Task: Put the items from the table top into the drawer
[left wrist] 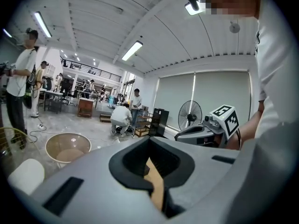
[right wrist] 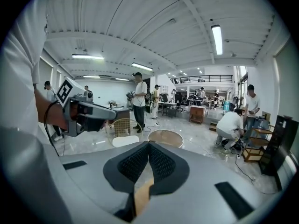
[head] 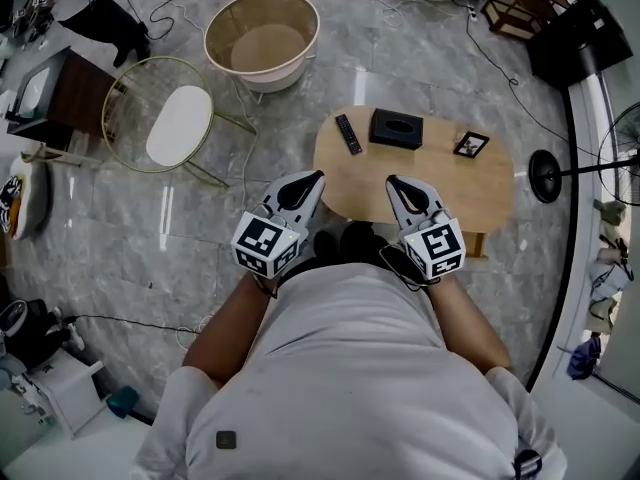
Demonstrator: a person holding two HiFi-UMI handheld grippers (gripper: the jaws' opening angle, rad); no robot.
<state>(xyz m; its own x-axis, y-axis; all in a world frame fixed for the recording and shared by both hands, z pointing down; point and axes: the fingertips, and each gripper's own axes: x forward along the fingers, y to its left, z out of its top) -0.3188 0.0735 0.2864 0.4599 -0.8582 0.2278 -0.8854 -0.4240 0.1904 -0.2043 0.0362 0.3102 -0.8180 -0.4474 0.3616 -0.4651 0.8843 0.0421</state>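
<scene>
A low oval wooden table [head: 440, 203] stands in front of me. On its far side lie a black remote [head: 348, 134], a black box [head: 396, 129] and a small picture frame [head: 471, 144]. My left gripper [head: 316, 176] hangs over the table's near left edge, jaws shut and empty, tips touching [left wrist: 150, 139]. My right gripper [head: 392, 181] is over the near middle of the table, also shut on nothing [right wrist: 149, 143]. Both are well short of the items. No drawer shows in any view.
A round white basket [head: 262, 38] and a wire chair with a white seat [head: 180, 123] stand on the marble floor to the left. A black stand base [head: 545, 175] is right of the table. Cables trail on the floor. People work further off [left wrist: 122, 118].
</scene>
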